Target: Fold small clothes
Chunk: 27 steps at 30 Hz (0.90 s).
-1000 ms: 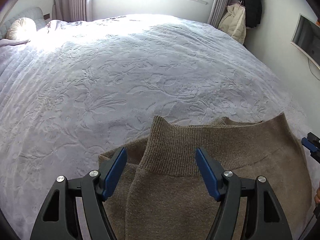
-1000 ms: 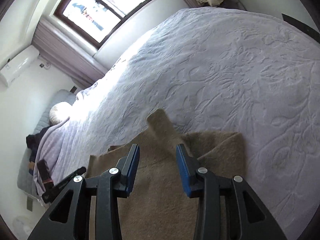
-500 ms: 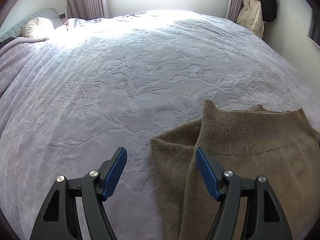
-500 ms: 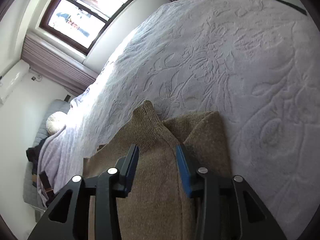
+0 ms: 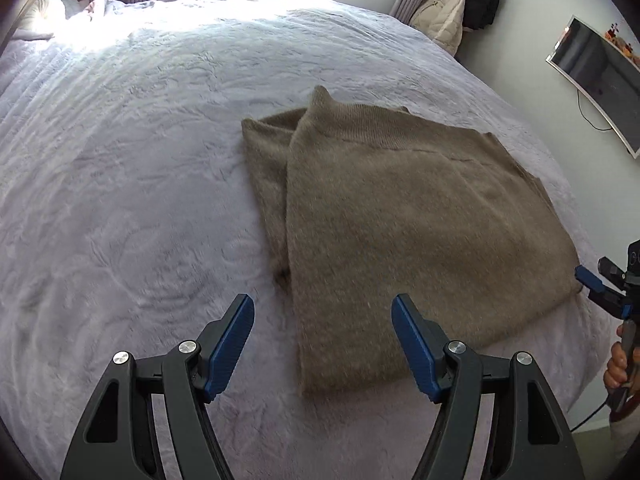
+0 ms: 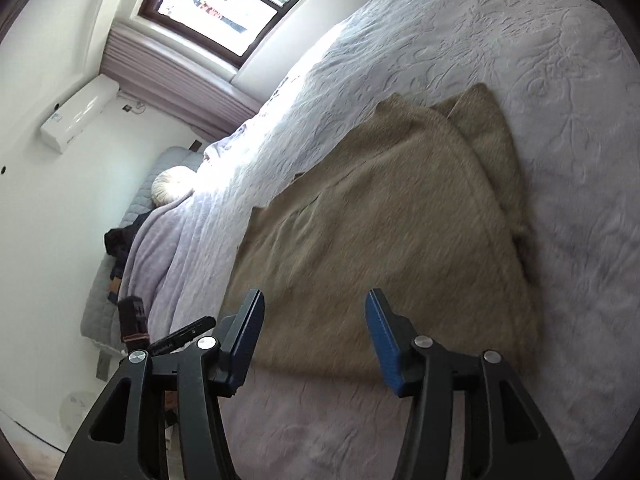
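A plain tan-brown sweater [image 5: 400,208] lies mid-frame on a pale lilac bedspread [image 5: 132,168] embossed with leaves and flowers. At the bottom, black grippers carry blue pads [image 5: 232,346].

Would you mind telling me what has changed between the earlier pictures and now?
Both grippers have drawn back from the brown sweater. The right gripper has just been opening, with nothing between its pads; the left gripper stays open and empty. The sweater lies folded on the bedspread as before.
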### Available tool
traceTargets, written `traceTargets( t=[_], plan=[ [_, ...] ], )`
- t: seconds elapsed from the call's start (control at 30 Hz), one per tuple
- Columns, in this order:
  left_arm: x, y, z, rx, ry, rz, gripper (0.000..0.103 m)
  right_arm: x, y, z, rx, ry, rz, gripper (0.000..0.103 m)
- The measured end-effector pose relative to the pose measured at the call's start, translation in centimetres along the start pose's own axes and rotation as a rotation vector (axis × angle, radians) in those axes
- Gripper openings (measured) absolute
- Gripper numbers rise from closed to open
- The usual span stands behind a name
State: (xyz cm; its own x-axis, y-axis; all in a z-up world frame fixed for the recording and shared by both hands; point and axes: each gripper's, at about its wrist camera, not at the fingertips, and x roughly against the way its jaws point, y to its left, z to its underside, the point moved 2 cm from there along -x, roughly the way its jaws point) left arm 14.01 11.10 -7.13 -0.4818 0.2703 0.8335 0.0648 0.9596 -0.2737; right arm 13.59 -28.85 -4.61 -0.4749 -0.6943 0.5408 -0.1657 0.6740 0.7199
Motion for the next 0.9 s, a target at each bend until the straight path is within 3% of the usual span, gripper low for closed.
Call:
traceTargets(
  t=[0.17,0.27,0.33,0.4,0.53,0.57,0.6,0.63,0.8,0.9],
  plan=[
    [-0.2,-0.1,1.9,0.025,0.019,0.044,0.072,-1.9,1.1,3.4,0.020,0.059,0.002,0.057],
    [0.1,-0.4,2.2,0.025,0.008,0.074,0.057,-2.8,1.3,4.2,0.002,0.076,-0.005,0.057],
    [0.5,-0.6,2.4,0.022,-0.004,0.081,0.057,-2.9,1.4,4.4,-0.003,0.080,-0.005,0.057],
    [0.8,-0.6,2.5,0.021,-0.013,0.093,0.049,-3.0,1.4,4.3,-0.005,0.086,-0.007,0.057],
    [0.2,0.0,2.2,0.047,0.008,0.133,0.049,-3.2,1.4,4.8,-0.002,0.099,-0.005,0.057],
    [-0.4,0.2,2.1,0.058,0.028,0.142,0.041,-3.4,1.5,4.9,-0.002,0.103,-0.002,0.057],
    [-0.9,0.4,2.1,0.070,0.044,0.130,0.022,-3.6,1.5,5.1,-0.005,0.108,0.000,0.057],
    [-1.2,0.7,2.0,0.080,0.056,0.121,0.016,-4.0,1.5,5.1,-0.010,0.111,0.001,0.057],
    [1.2,1.5,2.3,0.106,-0.016,0.168,0.008,-4.1,1.8,5.6,-0.008,0.120,0.001,0.057],
    [2.0,1.6,3.0,0.066,-0.029,0.143,0.008,-4.1,1.9,5.6,-0.007,0.123,0.006,0.057]
  ],
)
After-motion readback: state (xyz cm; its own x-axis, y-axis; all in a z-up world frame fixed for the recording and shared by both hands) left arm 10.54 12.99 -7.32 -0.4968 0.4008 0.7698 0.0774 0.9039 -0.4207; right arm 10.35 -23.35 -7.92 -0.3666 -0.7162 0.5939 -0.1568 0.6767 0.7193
